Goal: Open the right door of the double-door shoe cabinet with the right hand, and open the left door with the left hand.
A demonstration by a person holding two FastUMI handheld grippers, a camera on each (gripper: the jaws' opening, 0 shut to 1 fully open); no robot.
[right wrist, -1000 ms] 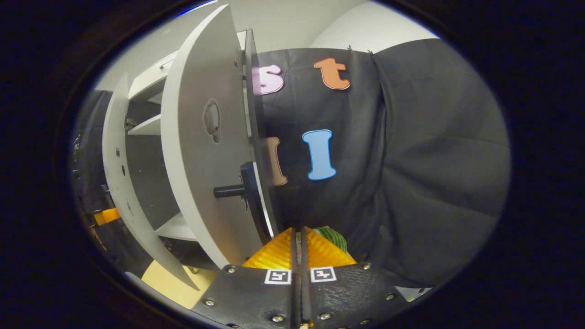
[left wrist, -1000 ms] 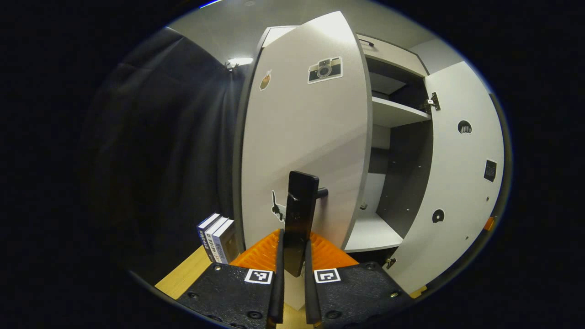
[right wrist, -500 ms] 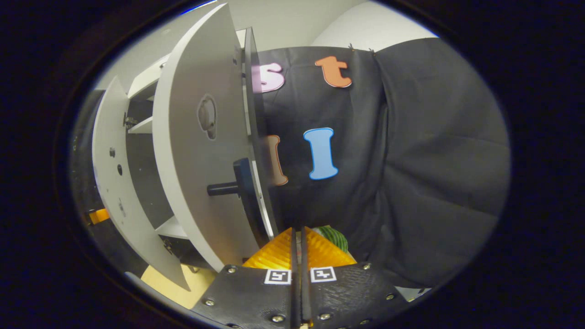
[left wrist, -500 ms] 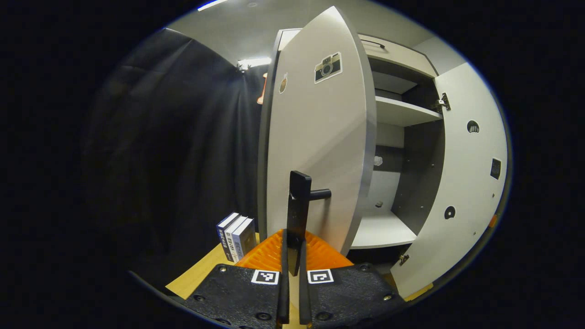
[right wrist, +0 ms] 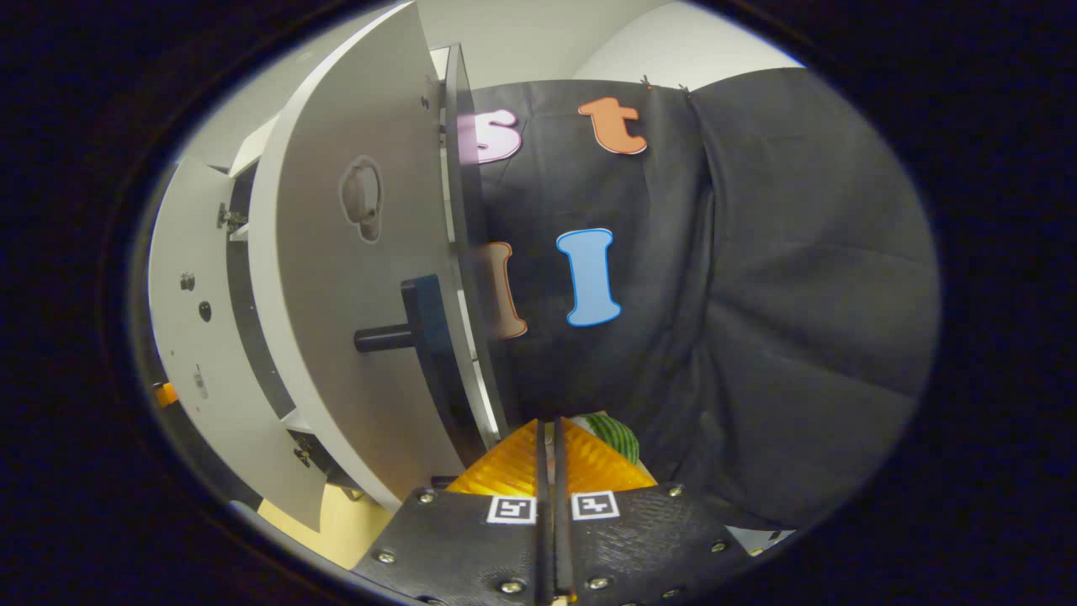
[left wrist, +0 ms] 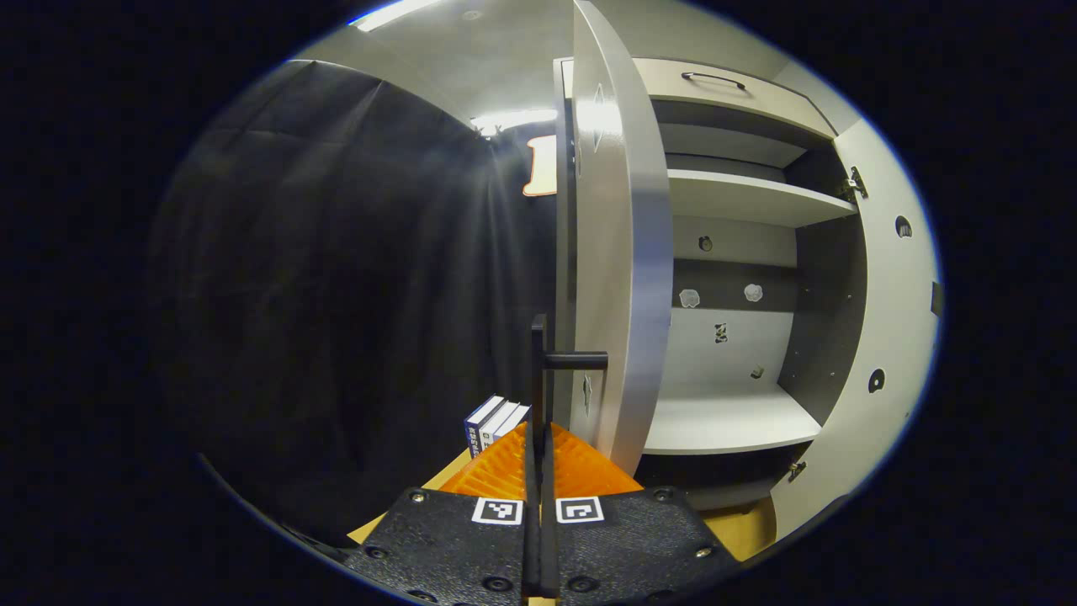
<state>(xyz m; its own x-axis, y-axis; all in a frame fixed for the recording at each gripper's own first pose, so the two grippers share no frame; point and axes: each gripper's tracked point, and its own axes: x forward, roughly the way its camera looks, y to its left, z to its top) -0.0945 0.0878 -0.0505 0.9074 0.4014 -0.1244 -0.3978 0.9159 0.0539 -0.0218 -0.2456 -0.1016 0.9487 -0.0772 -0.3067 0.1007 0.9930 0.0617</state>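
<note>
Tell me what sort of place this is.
Probably a recording booth staged as a home corner: black cloth wall, a white double-door shoe cabinet standing open, and a few books beside it.

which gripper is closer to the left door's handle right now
Left. The left gripper sits right at the left door's handle, apparently pinching its plate. The right gripper is by the right door.

I can't read any text from here. The spines of the books [left wrist: 496, 418] standing just left of the left door [left wrist: 618, 252] carry printing too small and blurred to make out, and the square markers [left wrist: 496, 511] on my left gripper [left wrist: 538, 471] bear patterns, not words.
</note>
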